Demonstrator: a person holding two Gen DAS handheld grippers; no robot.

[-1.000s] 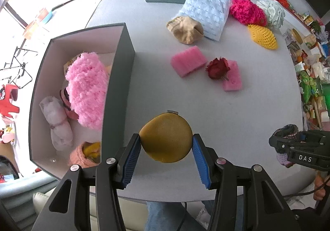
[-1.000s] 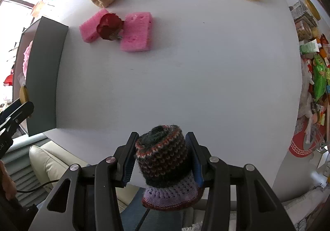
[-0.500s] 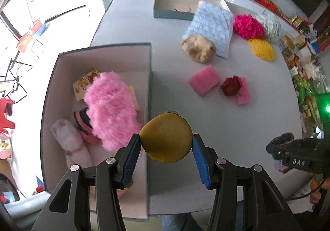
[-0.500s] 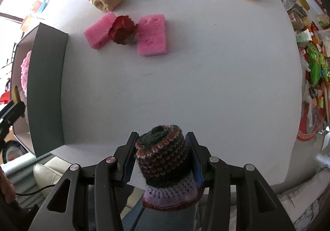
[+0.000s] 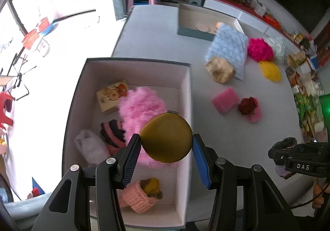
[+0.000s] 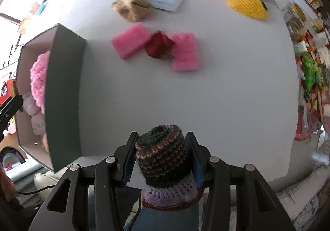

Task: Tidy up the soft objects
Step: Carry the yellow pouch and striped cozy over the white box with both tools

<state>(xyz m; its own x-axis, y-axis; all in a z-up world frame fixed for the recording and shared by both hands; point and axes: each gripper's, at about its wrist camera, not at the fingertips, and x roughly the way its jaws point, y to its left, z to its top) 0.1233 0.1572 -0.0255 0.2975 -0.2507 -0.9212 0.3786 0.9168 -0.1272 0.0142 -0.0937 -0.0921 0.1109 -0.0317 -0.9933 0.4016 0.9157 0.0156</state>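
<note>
Biggest risk is the box (image 5: 132,66): it sits at the worktop's (image 5: 160,31) near-left corner, its near end seems to overhang the edge in my right wrist view, and it's already crowded — fluffy pink piece (image 5: 142,107) across the middle, white roll (image 5: 90,148) and striped knit (image 5: 113,134) at 9 o'clock of my left claw (image 5: 166,152), pink knit cup (image 5: 140,198) at 6. A hard drop or a knock on the wall could shift it. Left claw is clamped on the mustard pouch (image 5: 167,138), hanging over the box's right wall around 3 o'clock of the fluffy piece; release here and I judge it may hit the rim and bounce onto the worktop, or perch on the fluff and roll. Needs to go further toward 9 first. Right claw (image 6: 160,158) is closed on the dark knit cup (image 6: 163,156), above the worktop's near edge, well apart from the box at 9 o'clock; soft knit compresses, so the grip may creep, and a slip here could send it off the edge. Both claws heading for the same box could clash. Loose stuff left at 12: pink sponges (image 6: 132,42), rose (image 6: 158,45), tan bundle (image 6: 132,7) — not in my path.
</note>
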